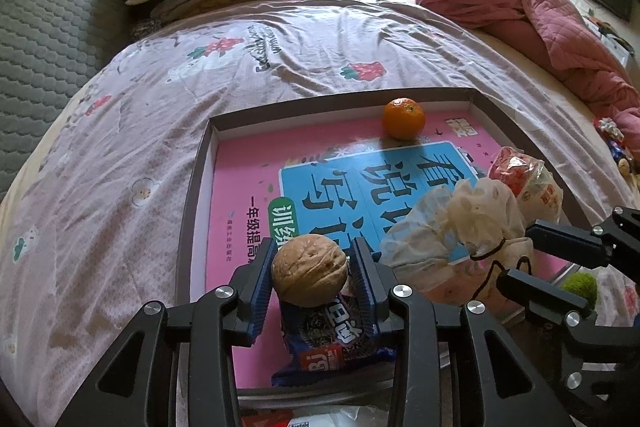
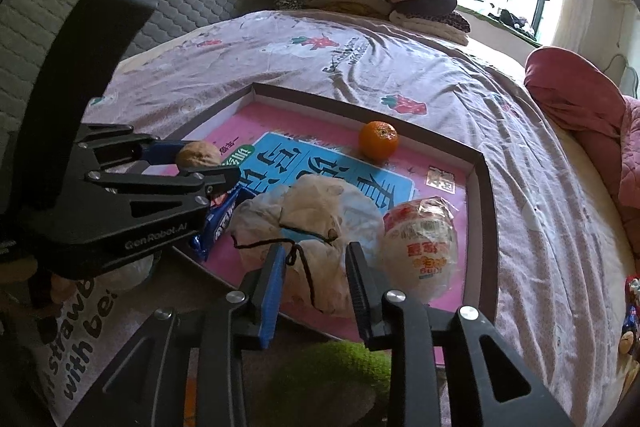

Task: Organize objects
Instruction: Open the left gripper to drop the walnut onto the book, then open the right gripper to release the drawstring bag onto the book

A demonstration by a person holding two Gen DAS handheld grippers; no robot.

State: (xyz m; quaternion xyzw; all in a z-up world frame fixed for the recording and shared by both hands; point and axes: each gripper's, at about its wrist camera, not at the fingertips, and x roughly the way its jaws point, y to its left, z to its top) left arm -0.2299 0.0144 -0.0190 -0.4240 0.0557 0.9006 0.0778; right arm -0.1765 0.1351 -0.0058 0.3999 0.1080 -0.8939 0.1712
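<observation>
Spreading across nearly everything is the bed, its lilac sheet printed with strawberries, and a crumpled pink quilt is bunched along its far side. On the sheet sits the shallow cardboard tray, lined with a pink and blue printed sheet. Inside it, toward the near right, lies a pale tied bag with a dark cord knotted around its neck, and just beside that a wrapped round snack in clear film. And look at the right gripper: its jaws straddle the bag's near end, standing apart on either side, pads not pressing, nothing held. A blue snack packet lies at the tray's near edge. The orange rests alone by the far wall, well apart from the rest. Smallest of all, the walnut, clamped between the blue pads of the left gripper, above that packet.
</observation>
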